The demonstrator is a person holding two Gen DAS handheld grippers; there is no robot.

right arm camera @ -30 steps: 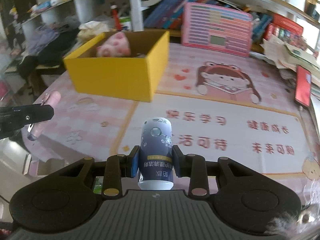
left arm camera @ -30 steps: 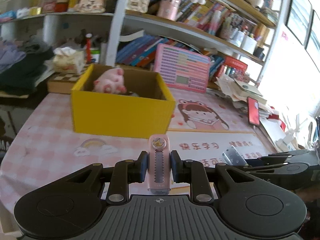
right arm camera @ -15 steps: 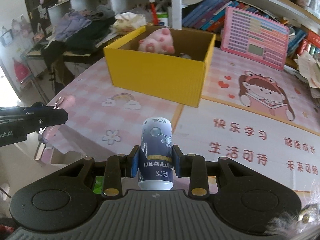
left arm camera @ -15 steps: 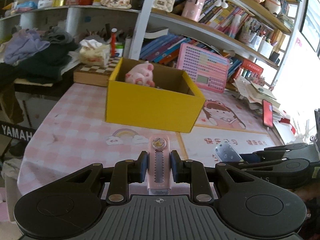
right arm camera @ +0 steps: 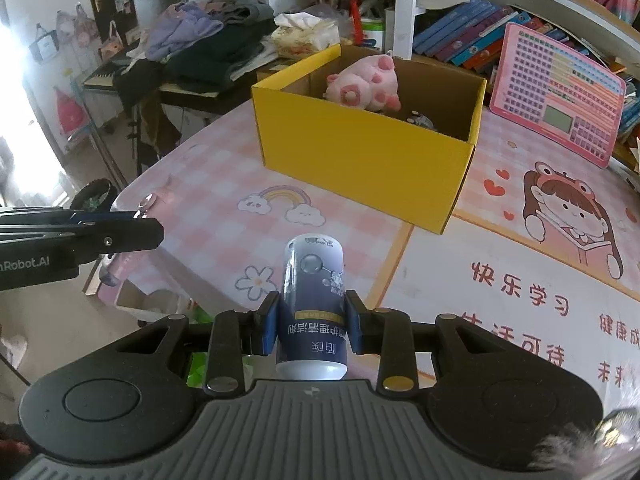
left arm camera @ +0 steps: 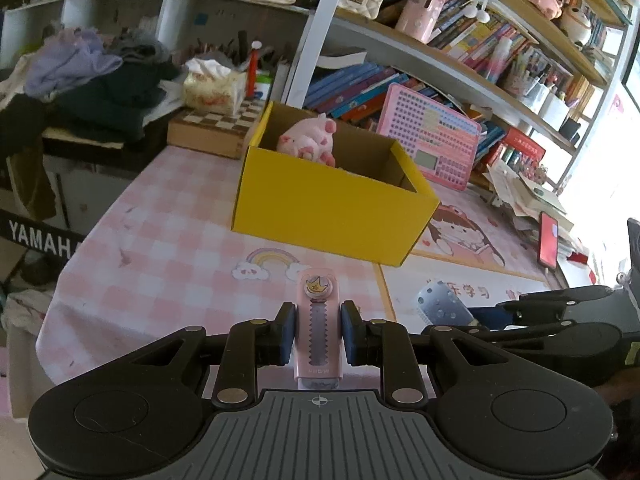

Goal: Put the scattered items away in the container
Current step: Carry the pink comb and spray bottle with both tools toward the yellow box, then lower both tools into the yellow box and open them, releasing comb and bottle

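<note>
Now: left gripper (left arm camera: 318, 338) clamps slim pink plastic utility knife (left arm camera: 317, 330) | right gripper (right arm camera: 312, 326) clamps glossy blue-white cylindrical bottle (right arm camera: 313, 308) | open yellow cardboard box (right arm camera: 360, 152) ahead on checked tablecloth (right arm camera: 208, 216), holding fuzzy pink plush pig (right arm camera: 364, 86)

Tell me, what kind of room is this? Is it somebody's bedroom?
Probably a child's study or bedroom at home. Shelves are crammed with books and soft toys, a cartoon learning mat covers the table, and clothes are piled up nearby.
</note>
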